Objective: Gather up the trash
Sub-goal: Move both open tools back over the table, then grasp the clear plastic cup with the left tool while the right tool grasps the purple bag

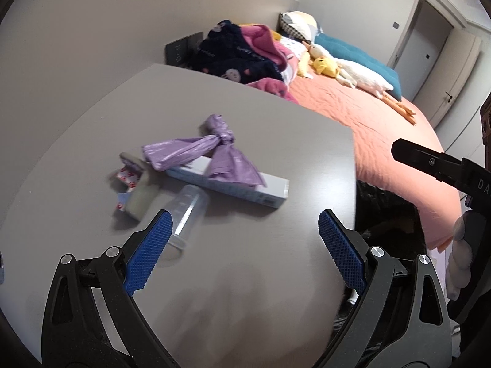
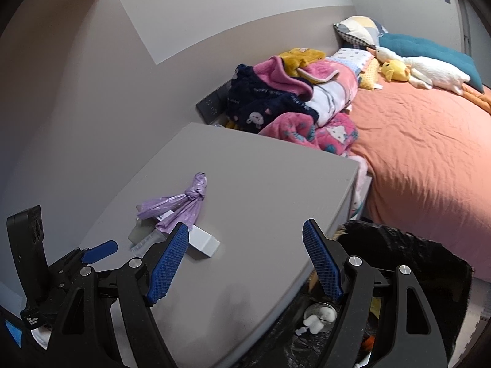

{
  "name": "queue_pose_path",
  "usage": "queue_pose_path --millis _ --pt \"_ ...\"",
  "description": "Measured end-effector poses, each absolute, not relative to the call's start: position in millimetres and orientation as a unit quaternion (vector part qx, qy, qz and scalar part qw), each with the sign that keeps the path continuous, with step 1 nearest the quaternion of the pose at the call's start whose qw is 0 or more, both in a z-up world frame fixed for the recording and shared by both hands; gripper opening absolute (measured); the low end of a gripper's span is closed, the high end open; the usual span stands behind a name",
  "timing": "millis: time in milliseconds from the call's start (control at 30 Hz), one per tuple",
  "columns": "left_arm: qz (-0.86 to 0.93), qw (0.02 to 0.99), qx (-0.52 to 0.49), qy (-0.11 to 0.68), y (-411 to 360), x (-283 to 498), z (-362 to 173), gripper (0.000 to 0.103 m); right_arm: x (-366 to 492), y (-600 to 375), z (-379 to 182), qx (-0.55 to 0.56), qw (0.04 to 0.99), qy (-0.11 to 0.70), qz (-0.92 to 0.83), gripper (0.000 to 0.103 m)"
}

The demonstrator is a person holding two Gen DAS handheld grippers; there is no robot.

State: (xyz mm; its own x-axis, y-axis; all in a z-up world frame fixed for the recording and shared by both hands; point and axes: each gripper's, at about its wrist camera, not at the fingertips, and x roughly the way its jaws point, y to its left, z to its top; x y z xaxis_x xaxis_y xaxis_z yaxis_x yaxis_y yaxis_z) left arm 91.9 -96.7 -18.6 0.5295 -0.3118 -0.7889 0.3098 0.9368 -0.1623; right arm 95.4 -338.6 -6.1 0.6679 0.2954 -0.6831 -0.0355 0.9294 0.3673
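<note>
The left wrist view alone shows the clear plastic cup (image 1: 187,211) lying on its side and the crumpled red-and-white wrapper (image 1: 125,184) on the grey desk (image 1: 276,141); the right wrist view alone looks down into the black-lined trash bin (image 2: 399,245) beside the desk, with bits of rubbish at its bottom. Both views show the knotted purple bag (image 1: 211,153) draped over the long white box (image 1: 245,190) near the desk's middle; the orange bed (image 2: 429,153) lies beyond. The left gripper (image 1: 244,233) tilts down over the desk's near part, jaws wide apart with nothing between them; the right gripper (image 2: 245,248) hovers over the desk's edge, jaws likewise wide and holding nothing. A hand (image 1: 460,257) is cut off at the left view's right edge; the cup and wrapper are blurred.
</note>
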Motion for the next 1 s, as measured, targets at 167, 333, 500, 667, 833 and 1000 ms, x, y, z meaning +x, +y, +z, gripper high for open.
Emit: queue_pose_path --millis 167,333,500,667,833,1000 --pt "-0.17 0.871 0.0 0.46 -86 102 -28 0.093 112 -325 -11 0.163 0.893 0.407 0.099 0.077" --pt "-0.169 0.867 0.001 0.469 -80 111 -40 0.093 127 -310 -16 0.154 0.889 0.42 0.1 0.077" --pt "-0.176 0.863 0.006 0.473 -78 119 -50 0.093 143 -298 -21 0.151 0.886 0.426 0.101 0.077" --pt "-0.173 0.865 0.012 0.471 -76 127 -57 0.093 159 -288 -27 0.153 0.881 0.434 0.105 0.077" --pt "-0.173 0.862 0.005 0.476 -70 136 -65 0.088 177 -275 -35 0.151 0.875 0.445 0.112 0.077" --pt "-0.175 0.859 0.01 0.481 -68 137 -72 0.085 192 -263 -43 0.151 0.869 0.456 0.118 0.077"
